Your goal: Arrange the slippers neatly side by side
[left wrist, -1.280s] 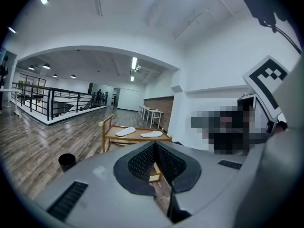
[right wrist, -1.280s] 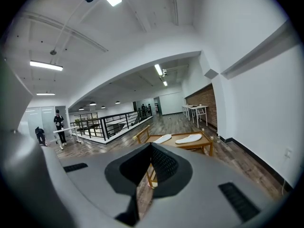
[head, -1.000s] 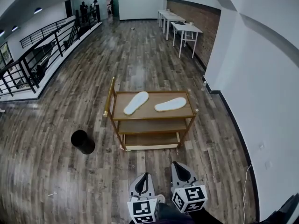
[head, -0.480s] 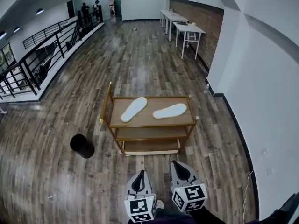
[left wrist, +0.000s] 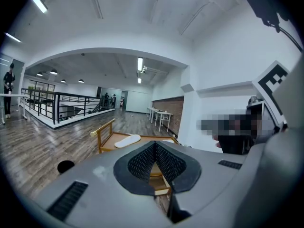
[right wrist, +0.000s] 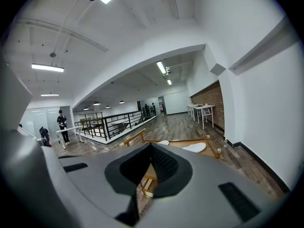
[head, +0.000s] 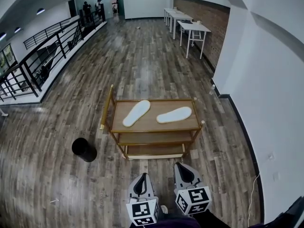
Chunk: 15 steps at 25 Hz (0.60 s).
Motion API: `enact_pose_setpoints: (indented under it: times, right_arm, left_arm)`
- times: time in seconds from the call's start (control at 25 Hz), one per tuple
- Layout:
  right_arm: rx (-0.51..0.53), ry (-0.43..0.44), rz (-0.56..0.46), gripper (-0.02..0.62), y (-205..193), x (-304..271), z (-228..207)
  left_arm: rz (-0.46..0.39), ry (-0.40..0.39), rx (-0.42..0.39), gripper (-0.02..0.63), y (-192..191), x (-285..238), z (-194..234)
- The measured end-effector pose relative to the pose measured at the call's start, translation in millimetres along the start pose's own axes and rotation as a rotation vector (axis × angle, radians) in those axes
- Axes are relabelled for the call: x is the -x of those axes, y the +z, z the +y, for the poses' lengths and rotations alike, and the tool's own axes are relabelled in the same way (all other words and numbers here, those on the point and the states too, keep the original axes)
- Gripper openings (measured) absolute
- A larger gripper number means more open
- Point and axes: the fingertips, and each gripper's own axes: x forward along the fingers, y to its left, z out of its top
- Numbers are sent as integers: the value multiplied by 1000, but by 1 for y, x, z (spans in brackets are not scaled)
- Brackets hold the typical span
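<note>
Floor: brown wood floor (head: 142, 56).
Slippers: first slipper (head: 136, 113) and second slipper (head: 174, 114), white, apart on the cart (head: 154, 130) top, mid frame.
Tongs: left tongs (head: 144, 175), right tongs (head: 180, 165), bottom of frame, both closed together, empty.

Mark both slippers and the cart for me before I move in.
left slipper (head: 137, 113): head view, the middle of its white surface.
right slipper (head: 174, 115): head view, the middle of its white surface.
cart (head: 153, 108): head view, bare top shelf between the slippers.
</note>
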Motion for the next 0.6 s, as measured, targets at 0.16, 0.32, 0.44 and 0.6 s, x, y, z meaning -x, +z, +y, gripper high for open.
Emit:
enact_pose_setpoints:
  times: [0.16,0.32,0.44,0.6]
  right_arm:
    - [-9,-13,4,-2,4,-23,-6]
    - [-8,-23,11,-2,10,-49,-8]
    - [-9,-34,11,-2,17,-73,-11]
    - [-16,-58,8,-2,28,-106,-17]
  left_arm:
    - [11,-6,-3,0,4,-21,10]
    - [15,-28,4,0,13,-48,20]
    - [19,-44,-1,0,19,-71,29]
    - [22,-72,-6,0,31,-103,43]
